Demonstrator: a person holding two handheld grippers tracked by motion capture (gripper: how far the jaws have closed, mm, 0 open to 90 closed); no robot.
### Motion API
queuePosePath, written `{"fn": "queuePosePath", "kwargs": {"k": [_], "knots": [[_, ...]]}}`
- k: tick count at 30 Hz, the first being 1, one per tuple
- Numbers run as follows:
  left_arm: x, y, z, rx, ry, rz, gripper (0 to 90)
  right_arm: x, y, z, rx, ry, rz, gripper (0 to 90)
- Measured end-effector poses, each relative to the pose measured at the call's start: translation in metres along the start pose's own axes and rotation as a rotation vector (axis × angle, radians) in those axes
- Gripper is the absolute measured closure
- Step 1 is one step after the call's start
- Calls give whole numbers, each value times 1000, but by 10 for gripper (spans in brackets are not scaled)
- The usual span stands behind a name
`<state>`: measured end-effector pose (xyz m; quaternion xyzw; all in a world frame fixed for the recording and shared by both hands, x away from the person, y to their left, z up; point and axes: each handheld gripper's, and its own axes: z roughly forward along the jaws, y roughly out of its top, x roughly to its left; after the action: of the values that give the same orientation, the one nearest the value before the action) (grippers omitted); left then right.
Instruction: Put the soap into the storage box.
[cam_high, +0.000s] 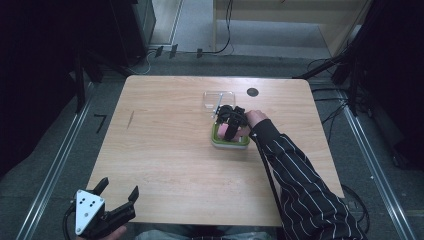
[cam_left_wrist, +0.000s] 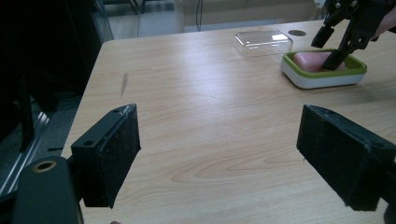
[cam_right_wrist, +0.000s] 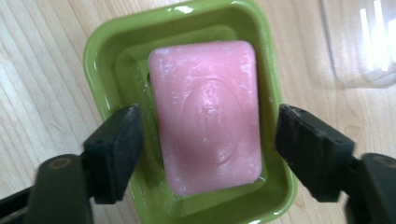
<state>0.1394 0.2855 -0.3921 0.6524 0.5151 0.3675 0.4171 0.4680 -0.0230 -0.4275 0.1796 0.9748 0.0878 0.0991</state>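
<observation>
High view: wooden table (cam_high: 165, 150), grey floor (cam_high: 45, 165); both hand-held grippers released, soap (cam_right_wrist: 208, 112) between right's jaws.

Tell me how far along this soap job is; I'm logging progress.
Done: the clear lid lies off, beside the green soap dish. In hand: the right gripper is open, jaws straddling the pink soap without gripping. Left: closing and lifting, likely. The left gripper idles open.

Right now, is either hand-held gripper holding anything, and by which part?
Nothing is held. The right hand-held gripper is open, its jaws on either side of the pink soap without touching it. The left hand-held gripper is open over bare table.
</observation>
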Motion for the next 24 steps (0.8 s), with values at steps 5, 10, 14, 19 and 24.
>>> {"fn": "queuePosePath", "kwargs": {"k": [5,10,14,19,24], "knots": [[-1,1,2,-3,-6,1,139,0,-2,-7,1,24,44,146],[-1,2,4,-1,-13,4,138,0,-6,-10,18,39,88,104],[-2,3,6,-1,-21,7,139,1,-11,-15,19,56,131,77],[-3,4,9,-4,-31,11,138,4,-21,-21,24,46,154,55],[-4,5,12,-4,-43,14,139,10,-30,-27,19,35,191,49]]}}
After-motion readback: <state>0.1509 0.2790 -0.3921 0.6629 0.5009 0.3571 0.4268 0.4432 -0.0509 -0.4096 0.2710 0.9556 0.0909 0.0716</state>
